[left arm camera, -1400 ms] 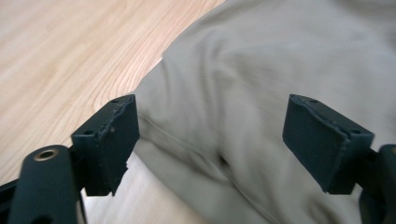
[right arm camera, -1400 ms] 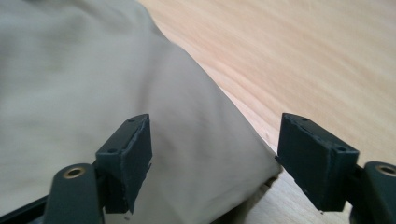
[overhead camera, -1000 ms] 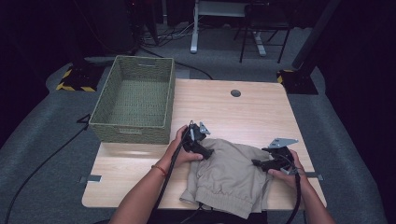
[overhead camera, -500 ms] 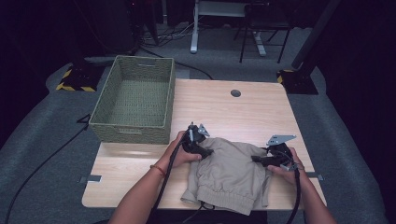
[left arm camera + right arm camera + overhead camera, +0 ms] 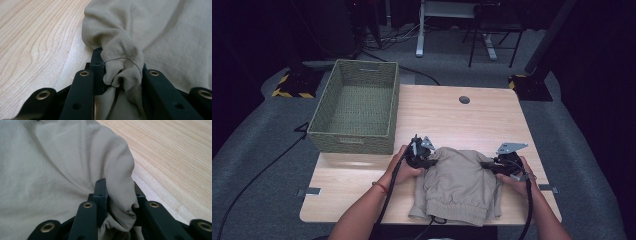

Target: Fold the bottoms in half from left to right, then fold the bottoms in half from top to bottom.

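A beige garment [image 5: 459, 187] lies crumpled near the front edge of the wooden table [image 5: 452, 120]. At the cloth's far left corner my left gripper [image 5: 428, 161] has just been closing, and its jaws pinch a bunched fold of the garment [image 5: 122, 67]. My right gripper [image 5: 488, 165] is at the far right corner; its jaws have also just been closing and squeeze a fold of the garment [image 5: 120, 202]. Both grippers lie low against the tabletop.
An empty green woven basket [image 5: 357, 107] stands on the table's left side, behind the left gripper. A round cable hole [image 5: 464, 100] sits at the back of the table. Black cables trail from both grippers over the front edge.
Both grippers have shut on the far corners of the garment. The cloth's far edge has bunched up slightly between them. The hands have stayed almost in place.
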Motion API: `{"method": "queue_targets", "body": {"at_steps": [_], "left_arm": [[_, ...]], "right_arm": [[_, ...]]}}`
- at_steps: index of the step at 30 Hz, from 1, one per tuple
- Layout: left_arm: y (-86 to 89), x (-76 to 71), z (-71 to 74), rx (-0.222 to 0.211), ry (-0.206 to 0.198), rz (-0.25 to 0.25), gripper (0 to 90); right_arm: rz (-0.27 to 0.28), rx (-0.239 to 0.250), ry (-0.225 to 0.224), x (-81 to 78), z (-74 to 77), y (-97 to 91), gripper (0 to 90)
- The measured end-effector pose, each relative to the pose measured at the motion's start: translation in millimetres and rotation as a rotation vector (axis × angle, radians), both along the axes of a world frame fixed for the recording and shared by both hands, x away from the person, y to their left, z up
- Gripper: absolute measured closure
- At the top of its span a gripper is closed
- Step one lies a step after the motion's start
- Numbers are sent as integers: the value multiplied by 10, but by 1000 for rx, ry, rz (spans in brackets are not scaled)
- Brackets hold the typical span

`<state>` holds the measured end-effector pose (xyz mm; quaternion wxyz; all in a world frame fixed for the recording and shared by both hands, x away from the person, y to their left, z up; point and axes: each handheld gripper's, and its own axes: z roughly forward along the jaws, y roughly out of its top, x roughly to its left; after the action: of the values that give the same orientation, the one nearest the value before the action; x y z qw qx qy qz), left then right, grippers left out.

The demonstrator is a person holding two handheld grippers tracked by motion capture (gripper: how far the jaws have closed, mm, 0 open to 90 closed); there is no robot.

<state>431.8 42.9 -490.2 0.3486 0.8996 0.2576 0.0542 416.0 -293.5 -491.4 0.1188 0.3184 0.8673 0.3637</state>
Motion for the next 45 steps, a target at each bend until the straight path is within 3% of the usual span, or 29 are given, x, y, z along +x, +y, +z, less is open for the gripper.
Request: {"method": "queue_targets", "body": {"at_steps": [7, 10, 16, 19, 21, 24, 29, 31, 33, 36, 39, 42, 45], "left_arm": [[56, 7, 72, -38, -28, 61, 722], [57, 4, 125, -46, -60, 70, 723], [5, -20, 145, -3, -95, 47, 733], [11, -15, 171, 0, -111, 45, 735], [25, 16, 186, -9, -100, 54, 735], [38, 35, 215, -32, -96, 81, 735], [37, 46, 256, -33, -110, 132, 704], [23, 80, 252, -24, -111, 187, 683], [-20, 106, 232, 12, -128, 231, 675], [-81, 141, 211, 41, -142, 258, 689], [-78, 203, 264, 27, -146, 270, 712], [-43, 201, 380, -15, -182, 263, 724], [-17, 155, 463, -28, -215, 250, 735]], "right_arm": [[-11, 5, -13, 19, 5, -15, 752], [-15, 14, -22, 31, 15, -26, 757], [-15, -11, -41, 44, 61, -22, 758], [-15, 2, -51, 77, 112, -35, 756], [-23, 26, -42, 116, 139, -45, 755], [-30, 25, -35, 171, 168, -34, 755], [-25, 27, -39, 236, 254, 1, 761], [-35, 24, -47, 276, 292, 19, 762], [-45, 35, -53, 321, 332, 35, 763], [-52, 23, -69, 377, 382, 89, 763], [-61, 2, -89, 429, 431, 148, 765], [-75, 24, -118, 455, 496, 162, 766], [-74, 48, -155, 412, 559, 145, 769]]}}
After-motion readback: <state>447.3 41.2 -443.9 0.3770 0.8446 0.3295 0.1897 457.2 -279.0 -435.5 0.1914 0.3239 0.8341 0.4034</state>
